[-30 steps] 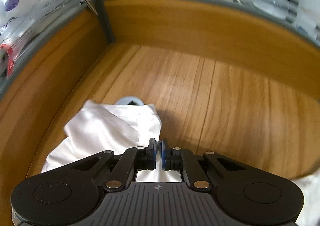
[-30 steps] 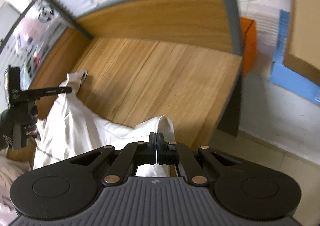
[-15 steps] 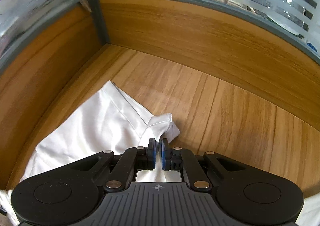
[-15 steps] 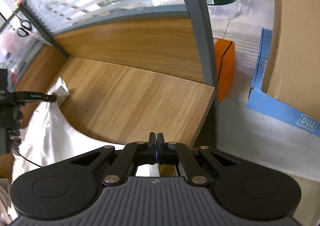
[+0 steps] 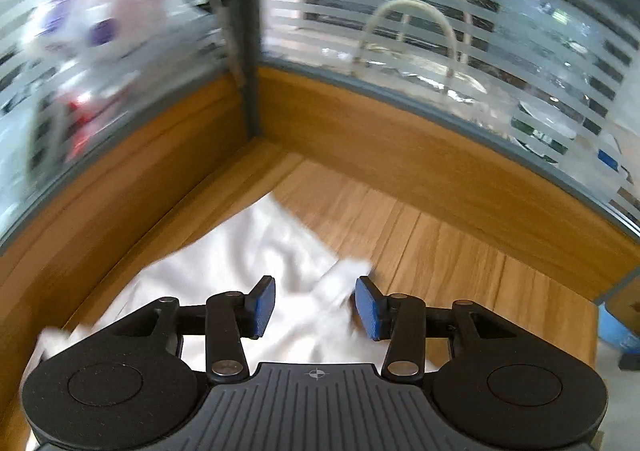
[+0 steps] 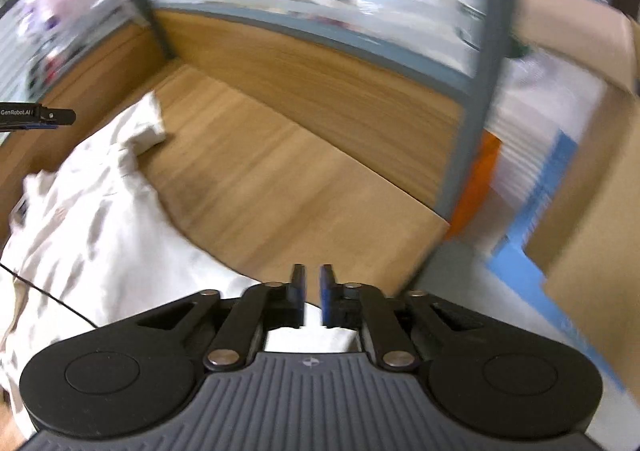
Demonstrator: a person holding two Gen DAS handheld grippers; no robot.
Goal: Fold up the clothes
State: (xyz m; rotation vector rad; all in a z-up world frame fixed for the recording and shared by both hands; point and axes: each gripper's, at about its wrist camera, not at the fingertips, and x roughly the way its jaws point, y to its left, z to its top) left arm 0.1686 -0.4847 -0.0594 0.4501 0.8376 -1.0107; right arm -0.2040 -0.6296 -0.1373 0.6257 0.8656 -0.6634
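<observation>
The white cloth garment [image 5: 256,263] lies spread on the light brown wooden table top [image 5: 452,251], with one end pushed up toward the far left corner, where two low wooden walls meet under striped glass panes [image 5: 460,19]. The rest of it runs back along the left side and the near edge of the table. The left gripper [image 5: 315,305] hangs over the far end of the garment, and its jaws have just been opening. They now stand wide apart with blue pads [image 5: 370,307], and the cloth lies under them, not pinched. A small bunched bit of white cloth sits just beside the right pad. The right gripper [image 6: 313,291] is near the front edge of the table, and its jaws have just been opening too. They show only a narrow gap, and nothing sits between them. It looks like one fold has just been laid down and let go. The next move probably calls for picking a new edge or corner of the garment and pinching it, then carrying it over. The middle and right of the table are bare wood, so there is room to fold that way. The left and far walls are close, so there is little room there. The table ends on the right at a grey metal post [image 6: 472,107].
</observation>
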